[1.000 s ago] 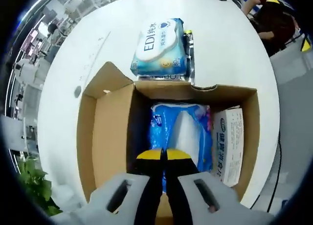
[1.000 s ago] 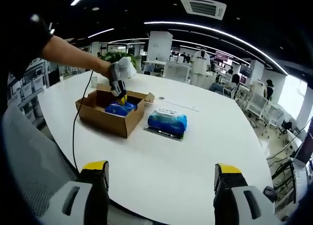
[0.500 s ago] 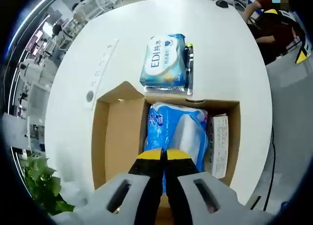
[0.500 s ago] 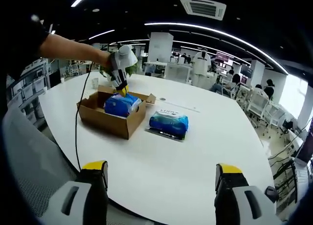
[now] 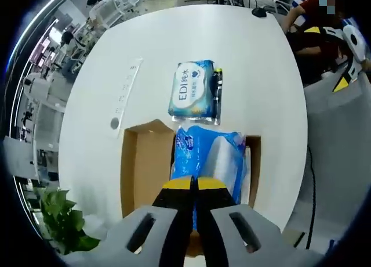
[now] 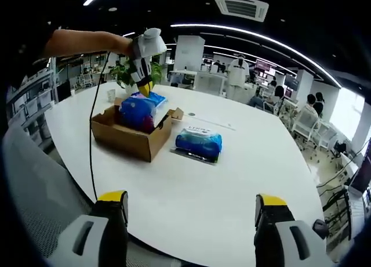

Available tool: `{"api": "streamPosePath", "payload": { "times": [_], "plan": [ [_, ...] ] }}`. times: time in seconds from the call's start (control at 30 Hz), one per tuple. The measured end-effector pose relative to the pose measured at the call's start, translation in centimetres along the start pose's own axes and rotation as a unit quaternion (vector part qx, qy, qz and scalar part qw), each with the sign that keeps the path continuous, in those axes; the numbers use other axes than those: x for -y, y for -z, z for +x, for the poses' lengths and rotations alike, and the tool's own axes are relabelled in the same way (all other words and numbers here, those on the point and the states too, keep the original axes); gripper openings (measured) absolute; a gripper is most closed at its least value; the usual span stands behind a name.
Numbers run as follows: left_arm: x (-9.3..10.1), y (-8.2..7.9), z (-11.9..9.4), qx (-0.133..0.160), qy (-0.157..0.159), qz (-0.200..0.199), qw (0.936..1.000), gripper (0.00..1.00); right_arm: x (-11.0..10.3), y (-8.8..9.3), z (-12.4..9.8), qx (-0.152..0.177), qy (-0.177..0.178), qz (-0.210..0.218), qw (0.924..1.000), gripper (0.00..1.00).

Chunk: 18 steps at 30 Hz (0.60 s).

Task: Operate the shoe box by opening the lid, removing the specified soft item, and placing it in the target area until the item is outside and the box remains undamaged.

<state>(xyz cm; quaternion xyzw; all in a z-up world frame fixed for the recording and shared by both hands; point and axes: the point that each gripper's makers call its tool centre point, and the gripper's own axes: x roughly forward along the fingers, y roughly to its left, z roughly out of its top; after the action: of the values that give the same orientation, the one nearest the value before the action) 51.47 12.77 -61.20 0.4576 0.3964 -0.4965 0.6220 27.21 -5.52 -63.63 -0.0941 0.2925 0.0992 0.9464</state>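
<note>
One blue pack (image 6: 138,109) hangs half out of the box (image 6: 130,138), pinched at its top edge by the left gripper (image 6: 145,90), whose jaws are closed tight on the wrapper; in the left gripper view the pack (image 5: 208,159) runs lengthwise straight away from the jaws, over the box (image 5: 145,171). Just beyond the box lies another pack (image 5: 194,96) on the table (image 5: 261,75), likely the drop area, dead ahead along that axis. The right gripper (image 6: 185,212) hangs wide open and empty, well apart, so the left is the nearer.
</note>
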Motion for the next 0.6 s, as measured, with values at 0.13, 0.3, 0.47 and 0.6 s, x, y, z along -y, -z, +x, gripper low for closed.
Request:
{"api": "streamPosePath", "payload": {
  "times": [0.13, 0.3, 0.47, 0.6],
  "plan": [
    [0.1, -1.5, -1.3, 0.014, -0.001, 0.006, 0.9999, 0.0, 0.0, 0.0, 0.0, 0.001, 0.0, 0.001, 1.0, 0.9],
    [0.2, -3.1, -2.4, 0.023, 0.0, 0.014, 0.9996, 0.0, 0.1, -0.1, 0.0, 0.003, 0.004, 0.003, 1.0, 0.9],
    [0.3, -4.5, -3.5, 0.034, 0.004, 0.015, 0.9993, 0.0, 0.1, 0.0, 0.0, 0.002, 0.005, 0.007, 1.0, 0.9],
    [0.3, -5.4, -3.9, 0.036, 0.004, 0.026, 0.999, 0.0, 0.2, 0.0, 0.0, 0.002, 0.006, 0.007, 1.0, 0.9]
  ]
}}
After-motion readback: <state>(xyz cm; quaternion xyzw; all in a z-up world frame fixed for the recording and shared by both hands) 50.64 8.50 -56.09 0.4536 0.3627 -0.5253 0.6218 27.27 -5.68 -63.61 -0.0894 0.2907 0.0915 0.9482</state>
